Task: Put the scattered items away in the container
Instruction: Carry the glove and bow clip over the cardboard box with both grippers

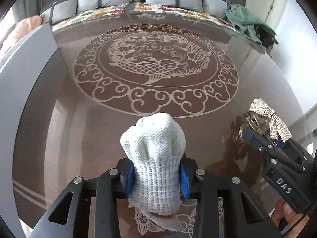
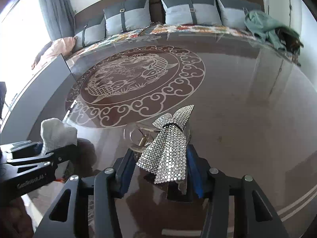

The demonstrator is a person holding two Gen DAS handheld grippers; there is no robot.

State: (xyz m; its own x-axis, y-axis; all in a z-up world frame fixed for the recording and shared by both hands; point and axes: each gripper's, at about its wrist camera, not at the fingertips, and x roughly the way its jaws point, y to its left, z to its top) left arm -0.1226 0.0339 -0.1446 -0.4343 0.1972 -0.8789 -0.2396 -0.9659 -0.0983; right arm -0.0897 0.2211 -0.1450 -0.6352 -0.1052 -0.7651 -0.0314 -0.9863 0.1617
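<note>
My left gripper (image 1: 156,178) is shut on a white knitted glove (image 1: 153,148), which sticks up and forward between the blue pads above the glass table. My right gripper (image 2: 160,170) is shut on a rhinestone bow hair clip (image 2: 168,150) with a clear plastic claw (image 2: 134,136). From the left wrist view the right gripper (image 1: 263,138) shows at the right with the sparkly bow (image 1: 267,117) in it. From the right wrist view the left gripper (image 2: 42,148) shows at the left with the glove (image 2: 55,132). No container is in view.
The brown glass table (image 1: 65,130) bears a round fish and cloud pattern (image 1: 156,69). Behind its far edge is a sofa with grey cushions (image 2: 126,19) and a floral cover. A green garment (image 2: 265,25) lies at the far right. A hand (image 1: 285,214) holds the right gripper.
</note>
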